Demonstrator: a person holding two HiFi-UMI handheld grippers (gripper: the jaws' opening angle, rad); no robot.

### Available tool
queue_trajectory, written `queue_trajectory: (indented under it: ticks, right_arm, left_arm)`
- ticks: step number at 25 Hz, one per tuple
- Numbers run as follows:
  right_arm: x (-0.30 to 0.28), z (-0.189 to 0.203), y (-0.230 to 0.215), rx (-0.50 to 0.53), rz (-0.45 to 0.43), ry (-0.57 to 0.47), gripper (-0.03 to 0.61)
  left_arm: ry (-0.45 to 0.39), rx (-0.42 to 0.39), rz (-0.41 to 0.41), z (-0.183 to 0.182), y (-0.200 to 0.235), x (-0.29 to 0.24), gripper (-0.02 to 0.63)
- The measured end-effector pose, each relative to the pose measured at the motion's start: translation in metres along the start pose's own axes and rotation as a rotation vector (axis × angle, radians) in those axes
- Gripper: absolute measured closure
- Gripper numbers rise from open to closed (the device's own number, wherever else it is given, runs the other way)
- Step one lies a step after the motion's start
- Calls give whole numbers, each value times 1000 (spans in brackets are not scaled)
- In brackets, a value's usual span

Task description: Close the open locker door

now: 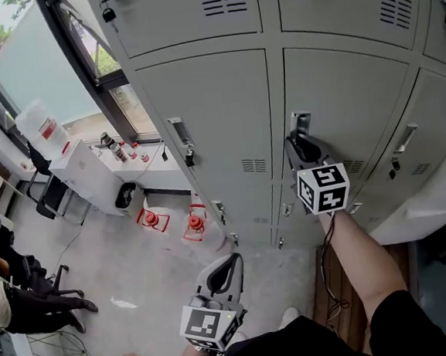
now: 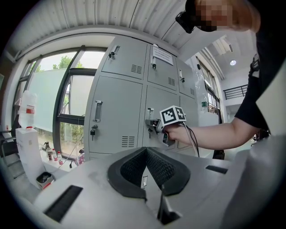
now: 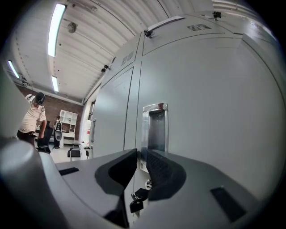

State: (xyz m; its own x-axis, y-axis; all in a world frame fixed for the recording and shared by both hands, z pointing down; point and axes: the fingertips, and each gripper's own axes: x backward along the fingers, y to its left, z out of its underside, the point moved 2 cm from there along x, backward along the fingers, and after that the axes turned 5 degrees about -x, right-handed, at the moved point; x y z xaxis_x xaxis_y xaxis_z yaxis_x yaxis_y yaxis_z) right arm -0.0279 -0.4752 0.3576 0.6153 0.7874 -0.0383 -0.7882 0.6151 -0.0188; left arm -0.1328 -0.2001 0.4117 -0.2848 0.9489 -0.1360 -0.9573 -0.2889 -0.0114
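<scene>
The grey locker door [image 1: 340, 101] in the middle row carries a chrome recessed handle [image 1: 300, 120] [image 3: 154, 129], with keys [image 3: 136, 197] hanging below it. It lies about flush with its neighbours. My right gripper [image 1: 301, 145] [image 3: 141, 152] is level at that handle. Its jaws stand a narrow gap apart, the handle's left rim runs between them, and I see no pad pressing on it. The left gripper view shows this gripper [image 2: 154, 126] at the door. My left gripper [image 1: 229, 264] [image 2: 145, 151] hangs lower and back from the lockers, shut on nothing.
More grey lockers [image 1: 202, 113] fill the wall. A window and a white table with bottles [image 1: 91, 173] are at the left, with red objects on the floor [image 1: 153, 218] below. A seated person [image 1: 16, 300] is far left. A white ledge [image 1: 434, 201] juts in at the right.
</scene>
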Motion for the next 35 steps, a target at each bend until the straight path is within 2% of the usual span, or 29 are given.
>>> queue_trajectory:
  ticks: [10,13,18,21,26,35]
  right_arm:
    - [-2,0,1,4,-7,-1,462]
    - [3,0,3,23,-26,2,434]
    - [25,3,-6,19,13,3,420]
    - [46,4,-9,14,47,4,428]
    - [93,7,0,-22,77,24,525]
    - [204,17,66,-96,121,33,525]
  left_arm:
    - [-12,-6,3,-3,8,2,598]
    - [-13,-10,15,-1,7,3,598]
    - [-20,-3,46,-2,2,9,598]
    - [-30,-15,77,-2,0,15,598]
    - [-47,-17,145,-2,-8,29,598]
    - [-51,-12,296,7,-29,75,598]
